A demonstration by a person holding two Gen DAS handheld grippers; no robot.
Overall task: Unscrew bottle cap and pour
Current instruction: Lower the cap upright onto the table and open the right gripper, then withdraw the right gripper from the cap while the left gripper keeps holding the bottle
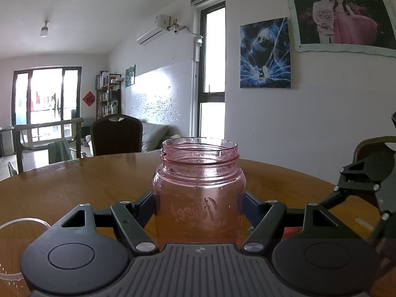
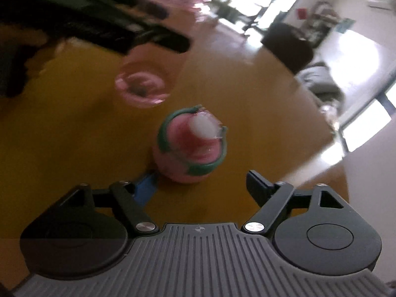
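Cap off: left tool clamps open bottle upright on surface. Right tool wide, empty; cap at its 12 o'clock on surface. Next: lift bottle, tilt toward clear container rim at 9 o'clock.

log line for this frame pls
stage: cap off, pour not begun | left gripper: shut on bottle, upright on table | right gripper: open, above cap on table

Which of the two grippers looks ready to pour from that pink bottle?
Probably the left gripper: it is shut on the open pink bottle. The right gripper is open, with the cap lying on the table.
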